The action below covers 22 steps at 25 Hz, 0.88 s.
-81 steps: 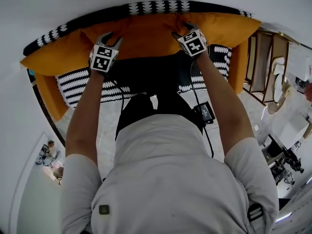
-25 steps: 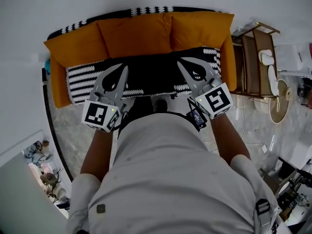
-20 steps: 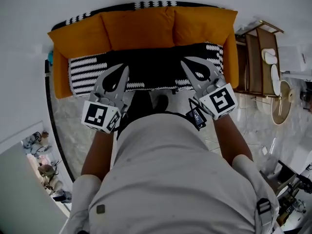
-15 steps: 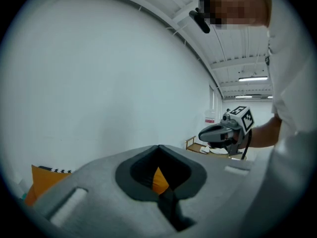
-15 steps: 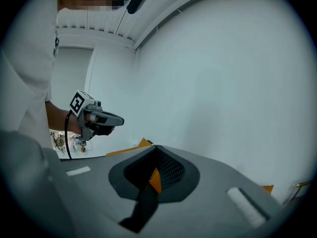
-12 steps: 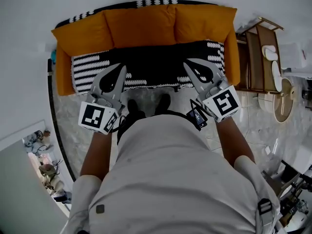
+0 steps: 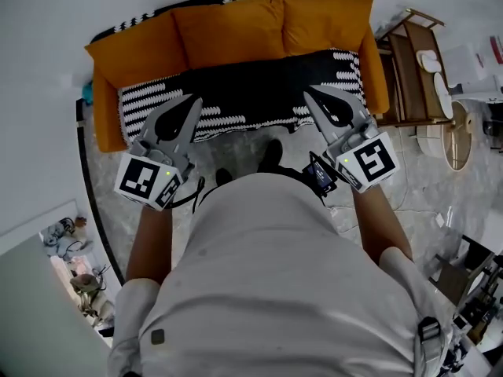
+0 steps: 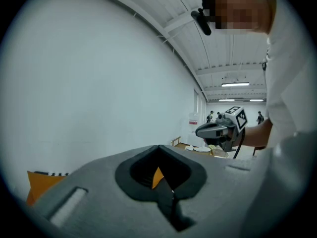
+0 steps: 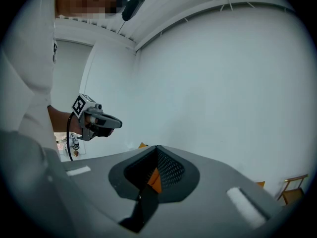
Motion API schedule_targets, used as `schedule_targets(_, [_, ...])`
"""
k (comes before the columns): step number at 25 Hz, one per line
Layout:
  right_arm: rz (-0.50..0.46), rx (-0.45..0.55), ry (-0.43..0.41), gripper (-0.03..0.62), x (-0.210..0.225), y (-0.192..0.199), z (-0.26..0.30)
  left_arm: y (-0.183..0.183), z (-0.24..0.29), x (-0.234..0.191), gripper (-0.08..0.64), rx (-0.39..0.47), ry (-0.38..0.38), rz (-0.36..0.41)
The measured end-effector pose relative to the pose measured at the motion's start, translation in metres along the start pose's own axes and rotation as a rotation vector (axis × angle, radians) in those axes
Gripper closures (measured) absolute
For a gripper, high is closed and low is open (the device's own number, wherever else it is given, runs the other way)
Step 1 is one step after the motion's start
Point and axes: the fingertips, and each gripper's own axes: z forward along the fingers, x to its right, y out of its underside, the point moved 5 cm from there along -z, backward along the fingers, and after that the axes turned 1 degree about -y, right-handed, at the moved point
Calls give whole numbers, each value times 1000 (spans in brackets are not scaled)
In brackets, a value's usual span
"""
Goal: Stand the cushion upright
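Marble floor [image 7: 236,141] lies under the left gripper [image 7: 191,100] and right gripper [image 7: 313,93], both with jaws together and empty. 3 orange cushions [image 7: 228,34] stand against the sofa back, well ahead of the jaws. With nothing propping them, 1 could slump forward onto the striped throw [image 7: 236,93].

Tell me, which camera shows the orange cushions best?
The head view: all three orange cushions stand upright along the back of the sofa. Both gripper views catch only small orange slivers.
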Motion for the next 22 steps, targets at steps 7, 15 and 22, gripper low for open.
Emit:
schedule_targets(7, [-3, 15, 46, 582, -88, -13, 8, 2, -94, -14, 557, 46, 9, 6])
schedule_targets(15, [-1, 40, 77, 583, -169, -21, 15, 5, -166, -19, 557, 64, 30, 11])
schedule_targets(22, [1, 51, 94, 581, -207, -20, 16, 14, -201, -21, 557, 94, 3, 19])
